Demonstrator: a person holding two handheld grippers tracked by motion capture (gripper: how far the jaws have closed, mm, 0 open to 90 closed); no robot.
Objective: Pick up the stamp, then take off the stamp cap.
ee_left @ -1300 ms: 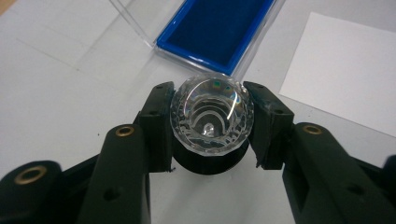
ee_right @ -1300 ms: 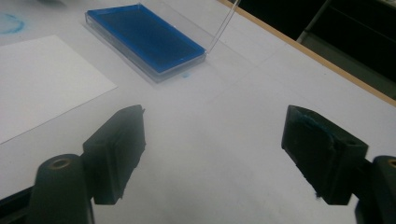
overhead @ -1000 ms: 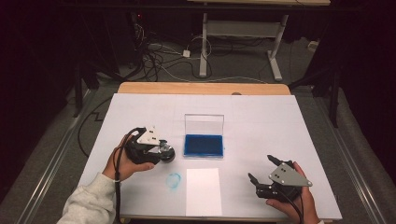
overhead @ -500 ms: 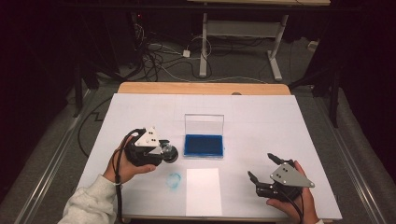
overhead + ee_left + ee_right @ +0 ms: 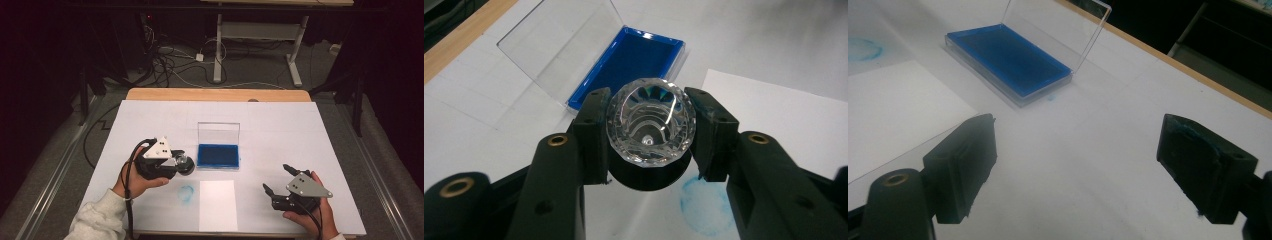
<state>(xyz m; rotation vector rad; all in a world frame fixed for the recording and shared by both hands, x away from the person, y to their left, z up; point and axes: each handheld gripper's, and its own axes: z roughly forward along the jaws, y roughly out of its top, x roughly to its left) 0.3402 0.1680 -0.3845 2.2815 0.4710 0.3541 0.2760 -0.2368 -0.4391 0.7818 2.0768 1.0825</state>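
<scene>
My left gripper (image 5: 180, 163) is shut on a round stamp (image 5: 651, 122) with a clear faceted top and a black base, held just above the white table, left of the ink pad. The blue ink pad (image 5: 218, 155) lies in a clear case with its lid standing open behind it. A white sheet of paper (image 5: 217, 205) lies in front of the pad, with a round blue ink smudge (image 5: 186, 192) on the table to its left. At the front right my right gripper (image 5: 276, 177) stands open above the bare table, with nothing between its pads (image 5: 963, 165).
The white table cover (image 5: 300, 130) ends at a wooden edge (image 5: 215, 94) at the back. Beyond it, cables (image 5: 170, 65) lie on the floor beside the legs of another desk (image 5: 218, 45).
</scene>
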